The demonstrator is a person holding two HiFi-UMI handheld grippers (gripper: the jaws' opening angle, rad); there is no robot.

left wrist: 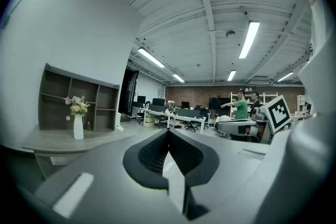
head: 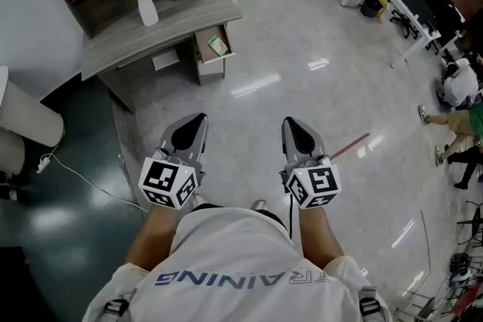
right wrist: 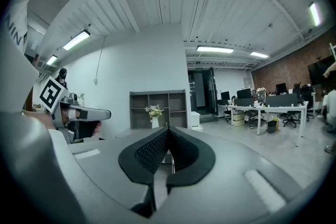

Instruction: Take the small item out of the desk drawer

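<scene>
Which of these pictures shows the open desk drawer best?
The head view: it looks down into the open drawer, a small green item inside. Both gripper views show only the desk and vase, no drawer.

Head view steeply down from standing height; gripper views level, forward; all share distant desk (head: 189, 19).

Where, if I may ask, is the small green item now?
Head view, upper left: the small green item lies in the open drawer under the desk's right end.
</scene>
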